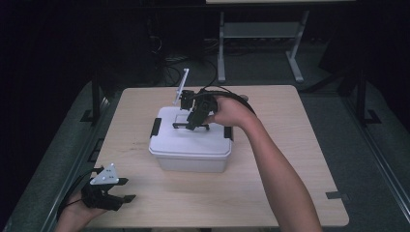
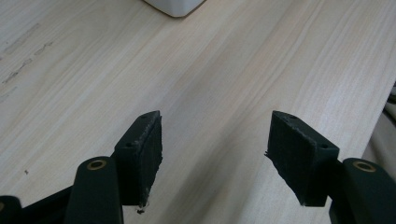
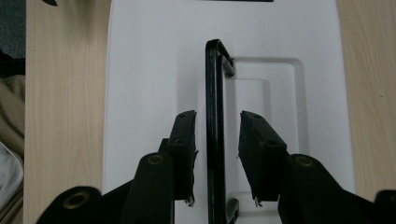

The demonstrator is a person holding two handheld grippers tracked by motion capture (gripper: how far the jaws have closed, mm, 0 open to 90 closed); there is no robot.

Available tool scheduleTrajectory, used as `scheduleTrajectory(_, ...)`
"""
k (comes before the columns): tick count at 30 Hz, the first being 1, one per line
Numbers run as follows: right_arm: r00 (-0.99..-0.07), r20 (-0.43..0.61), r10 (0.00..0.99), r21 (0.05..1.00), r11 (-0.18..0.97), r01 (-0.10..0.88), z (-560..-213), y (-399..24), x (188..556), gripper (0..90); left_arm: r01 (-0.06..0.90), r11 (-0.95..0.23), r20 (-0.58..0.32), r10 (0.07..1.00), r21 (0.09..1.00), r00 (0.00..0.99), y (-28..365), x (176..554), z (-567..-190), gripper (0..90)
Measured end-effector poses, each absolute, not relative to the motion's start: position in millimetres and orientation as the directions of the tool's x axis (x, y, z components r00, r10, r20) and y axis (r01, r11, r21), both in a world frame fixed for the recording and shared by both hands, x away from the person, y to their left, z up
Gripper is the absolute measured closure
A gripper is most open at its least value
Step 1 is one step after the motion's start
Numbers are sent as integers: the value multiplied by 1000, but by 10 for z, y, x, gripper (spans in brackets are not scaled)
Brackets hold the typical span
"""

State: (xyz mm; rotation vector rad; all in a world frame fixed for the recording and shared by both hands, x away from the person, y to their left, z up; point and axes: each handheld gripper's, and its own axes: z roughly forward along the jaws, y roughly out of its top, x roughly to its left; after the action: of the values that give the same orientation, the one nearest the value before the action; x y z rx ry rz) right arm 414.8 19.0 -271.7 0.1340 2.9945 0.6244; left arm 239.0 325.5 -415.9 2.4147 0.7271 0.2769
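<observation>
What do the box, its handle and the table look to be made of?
Box: likely plastic, smooth matte white with moulded recesses in the lid.
Handle: glossy black, probably plastic, though coated metal is possible.
Table: pale wood or laminate with a visible grain pattern.

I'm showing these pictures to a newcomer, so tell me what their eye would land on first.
First comes the white lidded box in the middle of the wooden table, with its black handle standing up from the lid. The right tool hovers over that lid, its jaws either side of the handle with small gaps showing. The left tool rests open at the table's near left corner.
</observation>
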Motion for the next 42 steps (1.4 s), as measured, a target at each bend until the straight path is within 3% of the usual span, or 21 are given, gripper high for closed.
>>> scheduleTrajectory(42,-982,-72,176,430,894,128,-2435,-450,3919,636,442,-667,9,558,600,830,3249,2390,-4173,354)
